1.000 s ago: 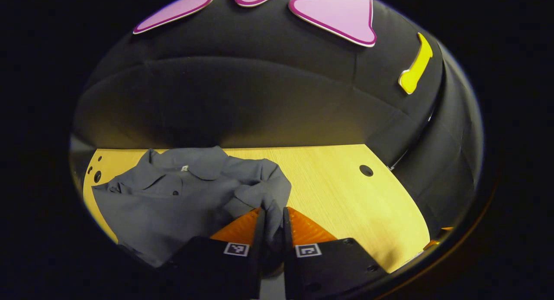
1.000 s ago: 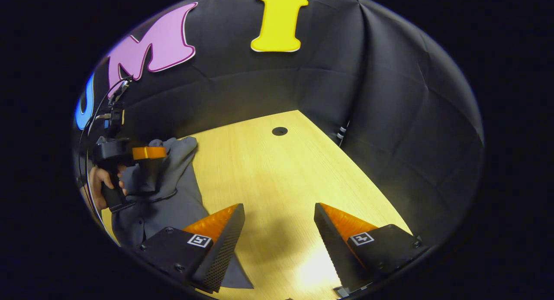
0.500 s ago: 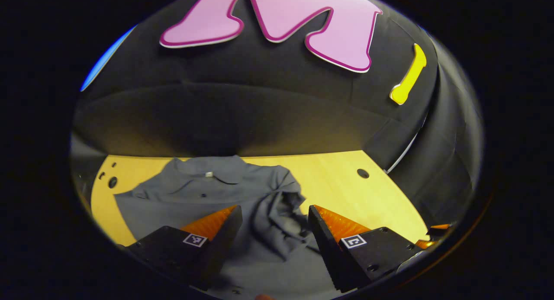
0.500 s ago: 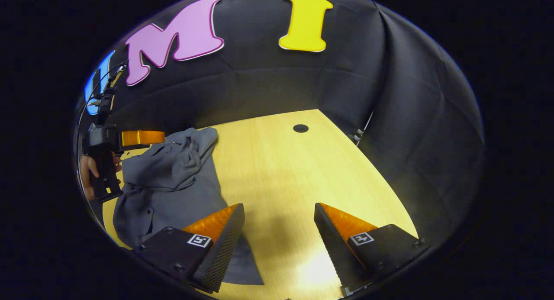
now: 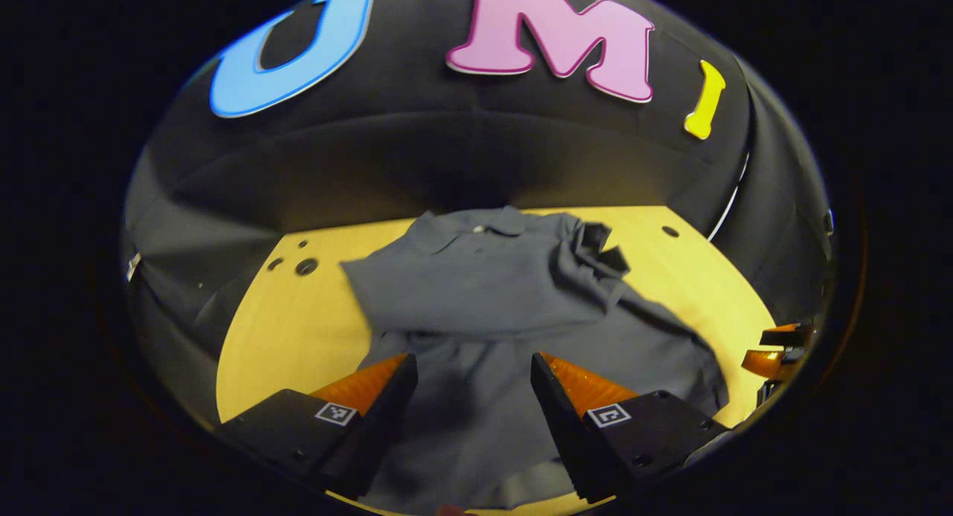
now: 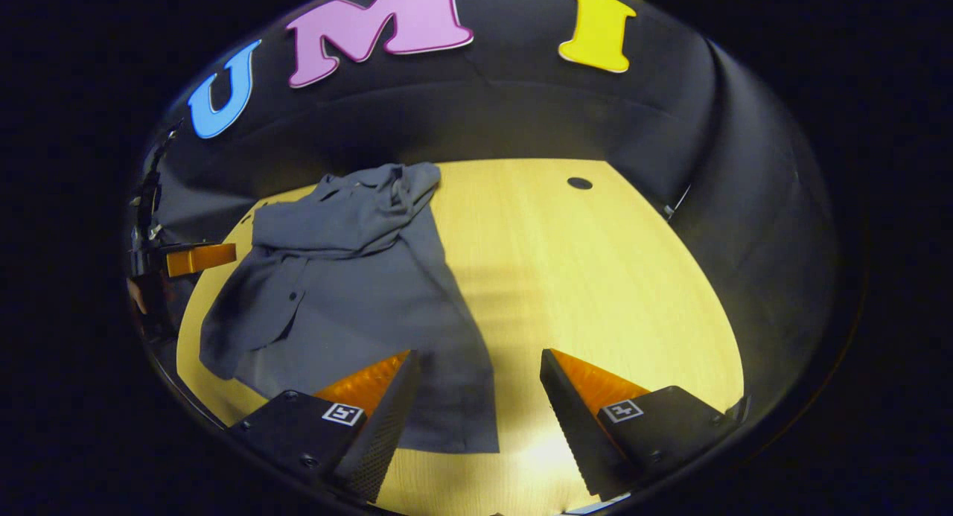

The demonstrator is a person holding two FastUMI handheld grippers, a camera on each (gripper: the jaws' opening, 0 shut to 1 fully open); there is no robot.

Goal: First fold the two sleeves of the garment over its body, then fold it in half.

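A grey collared shirt [image 5: 491, 292] lies on the wooden table, collar toward the far wall. Both sleeves lie folded over its body; one sleeve end sits bunched near the collar [image 5: 592, 252]. In the right gripper view the shirt [image 6: 357, 278] spreads at the left, its hem near the front edge. My left gripper [image 5: 470, 367] hangs open above the shirt's lower half, holding nothing. My right gripper [image 6: 476, 367] is open over the shirt's lower right corner and bare table. The left gripper [image 6: 197, 258] also appears at the far left of the right gripper view.
The wooden table [image 6: 595, 278] has bare room to the right of the shirt. A round cable hole [image 6: 579, 182] sits near its far right corner, and smaller holes [image 5: 305, 266] lie at the far left. Black cloth walls close in the table.
My left gripper opened and let go of the sleeve, which now lies bunched on the body. Both grippers drew back toward the shirt's hem, so more of the shirt shows.
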